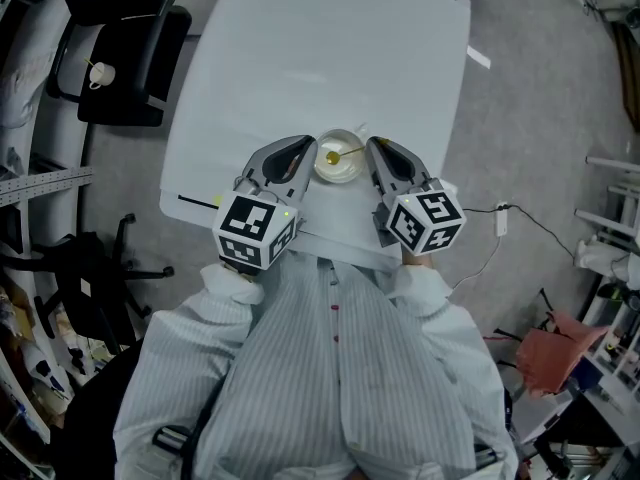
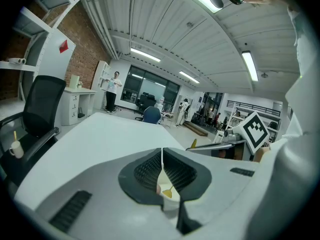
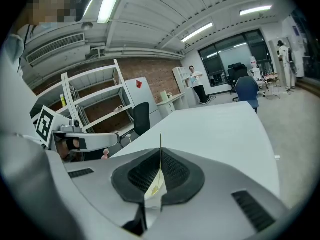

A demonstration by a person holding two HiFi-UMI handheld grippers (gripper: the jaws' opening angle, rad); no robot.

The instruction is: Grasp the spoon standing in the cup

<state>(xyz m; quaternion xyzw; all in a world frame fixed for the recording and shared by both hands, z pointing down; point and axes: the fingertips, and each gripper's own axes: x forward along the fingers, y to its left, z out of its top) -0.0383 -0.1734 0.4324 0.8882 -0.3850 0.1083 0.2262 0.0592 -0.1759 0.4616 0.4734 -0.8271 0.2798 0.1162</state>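
Squarely between two tongs, a round white cup holds a yellow spoon.
The left tongs pinch its thin rim; the right tongs clamp the spoon's slim handle, which only the right gripper view shows upright between ribbed black pads.

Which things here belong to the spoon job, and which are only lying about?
For the job: spoon, cup, right gripper, left gripper, table.
Lying about: office chair, small cup on it, reddish cloth.
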